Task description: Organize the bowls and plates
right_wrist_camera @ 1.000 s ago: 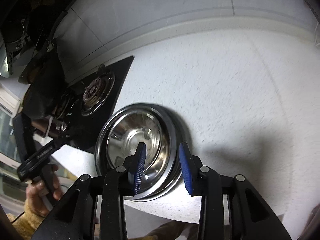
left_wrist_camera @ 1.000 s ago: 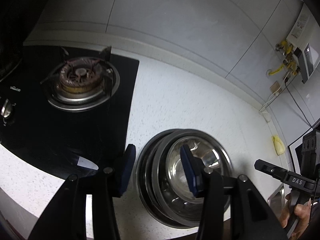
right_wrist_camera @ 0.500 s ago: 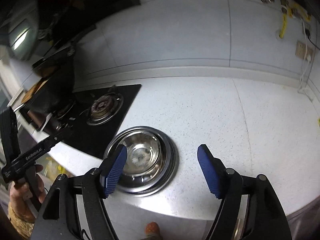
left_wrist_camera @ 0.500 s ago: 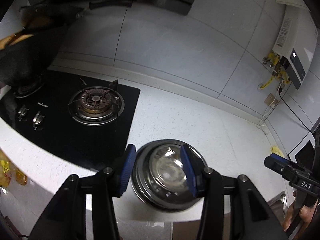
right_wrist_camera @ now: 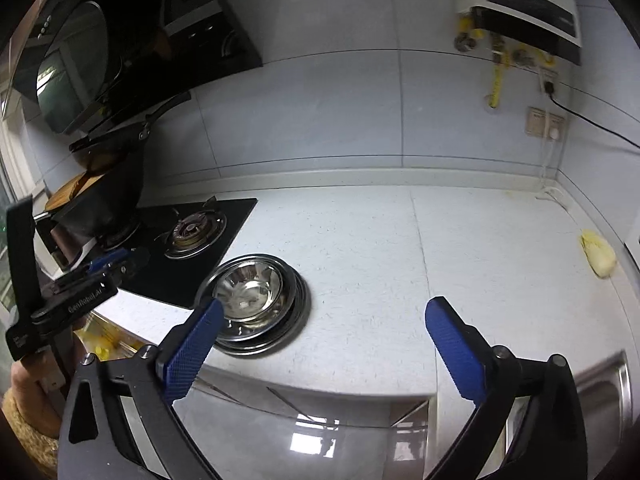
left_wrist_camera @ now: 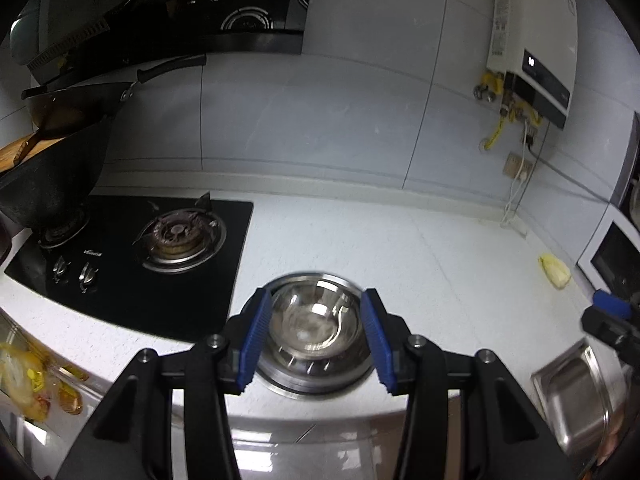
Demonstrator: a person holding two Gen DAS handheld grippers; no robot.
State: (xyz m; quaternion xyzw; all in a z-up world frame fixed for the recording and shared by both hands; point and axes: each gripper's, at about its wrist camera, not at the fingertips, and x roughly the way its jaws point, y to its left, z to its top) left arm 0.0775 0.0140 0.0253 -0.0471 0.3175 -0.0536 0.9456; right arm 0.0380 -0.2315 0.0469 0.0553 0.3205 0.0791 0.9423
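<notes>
Counter (left_wrist_camera: 400, 248) of pale speckled stone runs along a grey tiled wall and carries all items noted below. Black glass gas hob (left_wrist_camera: 132, 280) sits at its left end, with a round metal burner (left_wrist_camera: 180, 236) on its right half and a dark wok (left_wrist_camera: 48, 184) on the far-left burner. Steel sink basin (left_wrist_camera: 576, 396) is set into the counter at the lower right of the left wrist view. White wall-mounted water heater (left_wrist_camera: 532, 40) hangs at upper right, with yellow hose fittings beneath it.

Stack of round stainless-steel plates with a shiny steel bowl nested on top (right_wrist_camera: 254, 300) stands on the counter just beside the hob's right edge, near the front edge. It rests flat; nothing touches it.

Small pale yellow lump (right_wrist_camera: 598, 256) lies on the counter far right, well apart from the stack.

Left tongs (left_wrist_camera: 316, 338), black with blue pads, hang above the stack and stand about half open. The bowl shows between the pads in that view, but they grip nothing. Right tongs (right_wrist_camera: 324, 348) are opening at this moment and stand very wide, with bare counter between them and nothing held. The stack lies just beyond their left pad.
</notes>
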